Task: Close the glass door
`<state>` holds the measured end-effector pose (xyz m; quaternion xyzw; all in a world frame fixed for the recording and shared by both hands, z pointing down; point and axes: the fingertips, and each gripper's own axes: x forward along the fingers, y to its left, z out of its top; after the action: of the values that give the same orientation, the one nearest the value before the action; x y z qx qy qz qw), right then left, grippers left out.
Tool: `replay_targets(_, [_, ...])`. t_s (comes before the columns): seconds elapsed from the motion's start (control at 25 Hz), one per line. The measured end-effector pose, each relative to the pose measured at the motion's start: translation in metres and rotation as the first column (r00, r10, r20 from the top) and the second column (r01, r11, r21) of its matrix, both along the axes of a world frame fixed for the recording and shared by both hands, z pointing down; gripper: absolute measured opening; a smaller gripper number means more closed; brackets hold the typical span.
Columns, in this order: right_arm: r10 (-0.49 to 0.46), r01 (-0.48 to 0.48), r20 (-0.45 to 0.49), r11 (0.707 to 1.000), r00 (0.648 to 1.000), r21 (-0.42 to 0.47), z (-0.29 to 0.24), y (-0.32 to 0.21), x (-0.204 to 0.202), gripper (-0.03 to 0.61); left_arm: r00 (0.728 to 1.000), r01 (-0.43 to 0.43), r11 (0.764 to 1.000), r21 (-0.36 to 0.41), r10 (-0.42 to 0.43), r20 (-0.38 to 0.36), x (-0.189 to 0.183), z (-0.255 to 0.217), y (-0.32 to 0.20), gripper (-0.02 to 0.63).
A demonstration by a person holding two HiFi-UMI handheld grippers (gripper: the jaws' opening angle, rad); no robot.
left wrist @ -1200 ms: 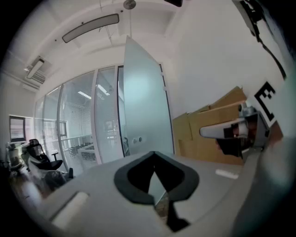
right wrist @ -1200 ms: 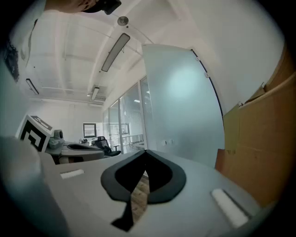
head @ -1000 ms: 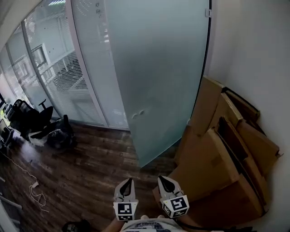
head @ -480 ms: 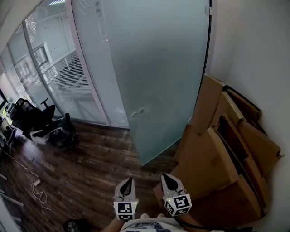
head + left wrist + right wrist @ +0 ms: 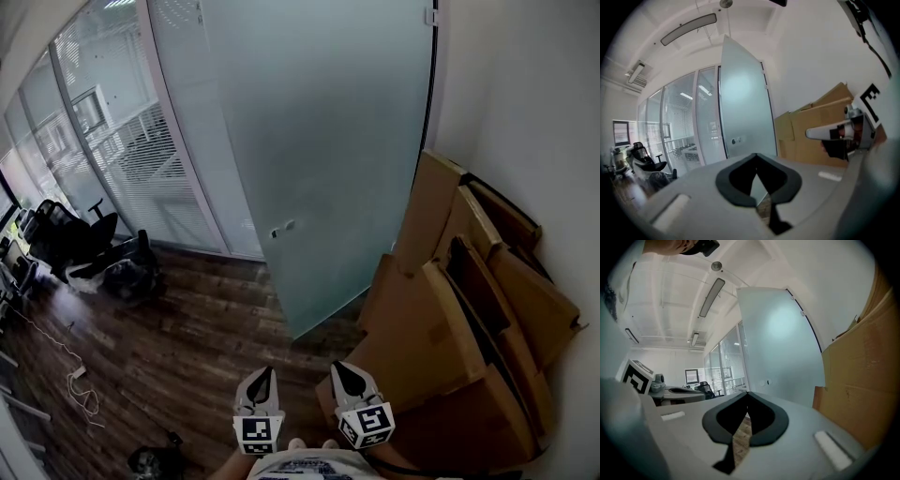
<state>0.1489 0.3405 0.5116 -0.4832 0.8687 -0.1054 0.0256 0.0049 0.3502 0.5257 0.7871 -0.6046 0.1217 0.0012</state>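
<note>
1. My left claw (image 5: 264, 373) is shut tight, its two tips meeting at a point, and it has hold of nothing
2. My right claw (image 5: 340, 368) is just beside it, also closed tip to tip and empty; in its own view only a sliver of the floor shows through the slit below the tips
3. Both claws hover low over the wooden floor (image 5: 187, 347), pointing toward the glass door (image 5: 328, 159) and well apart from it
4. The glass door is frosted and stands open, swung out at an angle from the glass partition (image 5: 122, 150); its hinged edge is by the white wall (image 5: 525, 112) on the right, with a small fitting (image 5: 430, 21) at the top corner
5. A small round lock fitting (image 5: 283, 228) sits near the door's free edge, about halfway up
6. Flattened cardboard boxes (image 5: 459, 328) lean against the white wall along the floor's right edge, close to the door's hinged side
7. Toward the floor's far left edge stand a black office chair (image 5: 66, 239) and a dark bag (image 5: 127, 277), near the partition
8. A pale cable (image 5: 80, 394) lies loose on the floor at the left
</note>
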Motion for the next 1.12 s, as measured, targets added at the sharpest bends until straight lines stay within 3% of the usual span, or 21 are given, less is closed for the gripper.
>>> replay_targets(0.56, [-0.008, 0.008, 0.024, 1.000, 1.000, -0.002, 0.007, 0.004, 0.029, 0.008, 1.000, 0.017, 1.000, -0.011, -0.017, 0.020, 0.024, 0.007, 0.011, 0.003])
replay_targets(1.12, [-0.012, 0.012, -0.021, 1.000, 1.000, -0.014, 0.017, -0.055, -0.007, 0.008, 0.999, 0.038, 0.999, -0.025, -0.038, -0.011, -0.021, 0.020, -0.052, 0.003])
